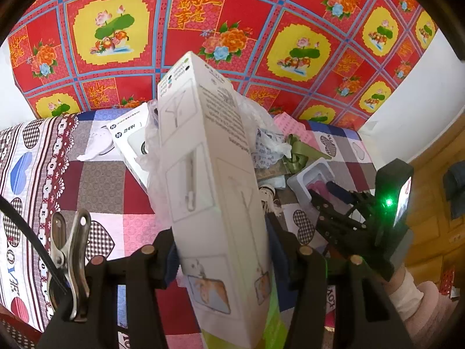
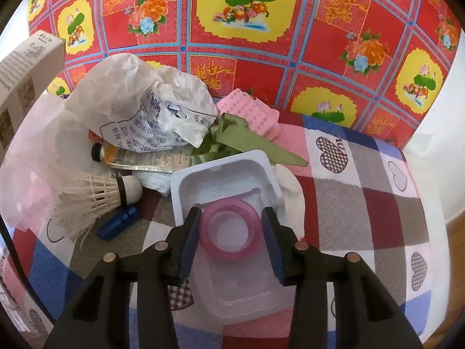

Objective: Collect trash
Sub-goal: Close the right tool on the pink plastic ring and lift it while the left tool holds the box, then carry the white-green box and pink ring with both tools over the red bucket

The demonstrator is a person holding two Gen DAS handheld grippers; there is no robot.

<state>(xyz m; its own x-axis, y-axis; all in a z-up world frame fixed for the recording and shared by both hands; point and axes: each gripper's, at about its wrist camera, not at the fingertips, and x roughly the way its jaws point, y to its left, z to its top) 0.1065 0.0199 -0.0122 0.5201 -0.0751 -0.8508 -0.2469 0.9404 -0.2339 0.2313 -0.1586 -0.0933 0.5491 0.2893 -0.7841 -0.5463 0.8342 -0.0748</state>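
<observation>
Right now my left gripper (image 1: 223,250) is squeezing a long white box (image 1: 209,180) so I can carry it off as trash; its long side runs up and away from me, toward the red flowered cloth (image 1: 261,8). My right gripper (image 2: 229,232) sits around the pink tape ring (image 2: 229,229) lying flat in the white tray (image 2: 232,174), not pinching yet. Farther back, more trash waits on the checkered blanket (image 2: 363,203): shuttlecock (image 2: 98,197), little bottle (image 2: 139,157), crumpled bag (image 2: 139,96).
</observation>
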